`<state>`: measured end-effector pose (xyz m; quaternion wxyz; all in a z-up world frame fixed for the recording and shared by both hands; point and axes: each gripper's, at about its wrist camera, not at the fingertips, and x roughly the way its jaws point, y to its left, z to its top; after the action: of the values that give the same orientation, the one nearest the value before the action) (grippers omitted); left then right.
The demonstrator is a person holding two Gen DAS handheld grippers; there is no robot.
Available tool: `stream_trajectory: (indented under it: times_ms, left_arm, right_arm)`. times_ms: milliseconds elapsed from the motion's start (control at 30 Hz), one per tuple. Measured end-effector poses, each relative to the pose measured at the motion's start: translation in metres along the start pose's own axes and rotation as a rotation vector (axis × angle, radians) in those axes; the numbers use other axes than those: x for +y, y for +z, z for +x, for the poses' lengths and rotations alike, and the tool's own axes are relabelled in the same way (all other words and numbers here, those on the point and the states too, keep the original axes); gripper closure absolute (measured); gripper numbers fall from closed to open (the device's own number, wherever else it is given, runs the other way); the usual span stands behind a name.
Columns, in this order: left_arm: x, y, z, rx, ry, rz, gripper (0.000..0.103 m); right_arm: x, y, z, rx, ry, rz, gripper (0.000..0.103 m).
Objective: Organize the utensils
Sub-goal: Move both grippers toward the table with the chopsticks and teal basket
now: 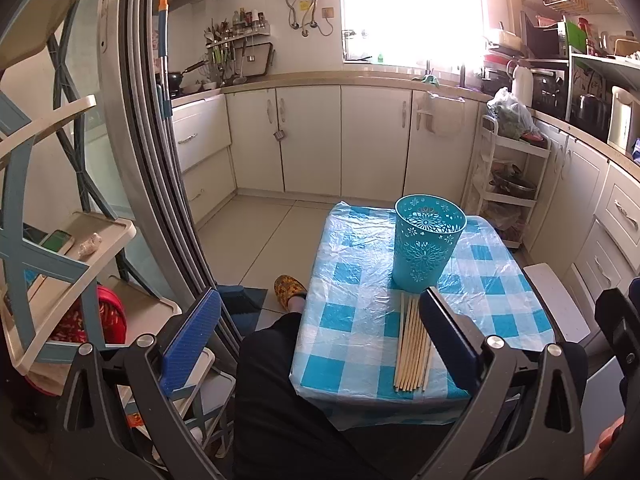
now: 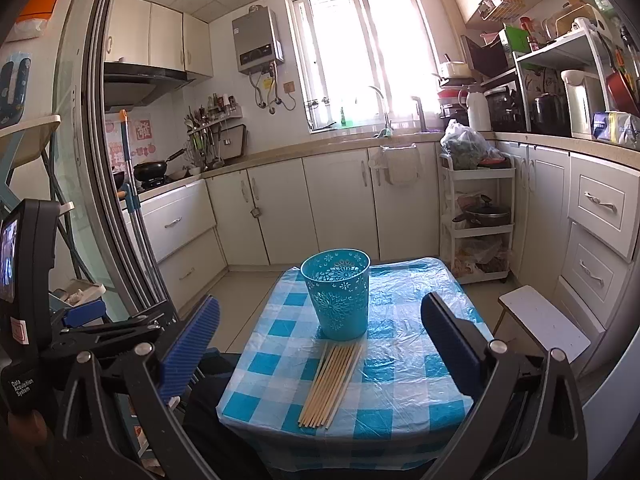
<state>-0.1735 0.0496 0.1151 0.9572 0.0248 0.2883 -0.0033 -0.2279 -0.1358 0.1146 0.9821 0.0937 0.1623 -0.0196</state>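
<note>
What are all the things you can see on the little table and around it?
Perforated turquoise plastic cup: one, upright, far middle of the table.
Pale wooden chopsticks: a bundle, count unclear, lying flat on the table, in front of the cup.
Blue-and-white checked plastic tablecloth: one, covers the table.
White small stool: one, right of the table.
Yellow patterned slipper: one, on the floor left of the table.
Left gripper: blue pads, jaws open.
Right gripper: blue pads, jaws open.

Both wrist views face forward, near, above shared checkered table (image 1: pixel 360 280), left view offset leftward
</note>
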Motion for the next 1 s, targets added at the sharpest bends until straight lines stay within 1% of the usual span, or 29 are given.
stream_trajectory:
  times_ms: [133, 267, 333, 433, 667, 733, 800, 1000]
  left_arm:
    - [0.000, 0.003, 0.006, 0.014, -0.003, -0.004, 0.008]
    - [0.000, 0.005, 0.011, 0.026, -0.004, -0.006, 0.008]
    - [0.000, 0.005, 0.014, 0.031, -0.004, -0.007, 0.008]
    - [0.000, 0.006, 0.018, 0.040, -0.006, -0.007, 0.008]
    - [0.001, 0.006, 0.027, 0.060, -0.010, -0.005, 0.008]
    - [0.001, 0.006, 0.030, 0.064, -0.011, -0.005, 0.008]
    - [0.001, 0.006, 0.032, 0.068, -0.011, -0.005, 0.008]
    - [0.001, 0.005, 0.037, 0.079, -0.015, -0.004, 0.008]
  right_arm:
    - [0.000, -0.003, 0.004, 0.011, -0.003, -0.004, 0.006]
    - [0.000, 0.002, 0.008, 0.041, -0.016, -0.026, 0.006]
    - [-0.001, 0.001, 0.008, 0.019, -0.004, -0.013, 0.006]
    - [-0.003, 0.001, 0.011, 0.039, -0.010, -0.017, 0.006]
    - [-0.003, -0.002, 0.014, 0.015, -0.001, -0.012, 0.006]
    - [0.000, -0.002, 0.017, 0.012, -0.010, -0.037, 0.006]
    - [0.000, -0.001, 0.018, 0.028, -0.014, -0.038, 0.006]
    - [-0.002, -0.001, 0.021, 0.033, -0.004, -0.018, 0.006]
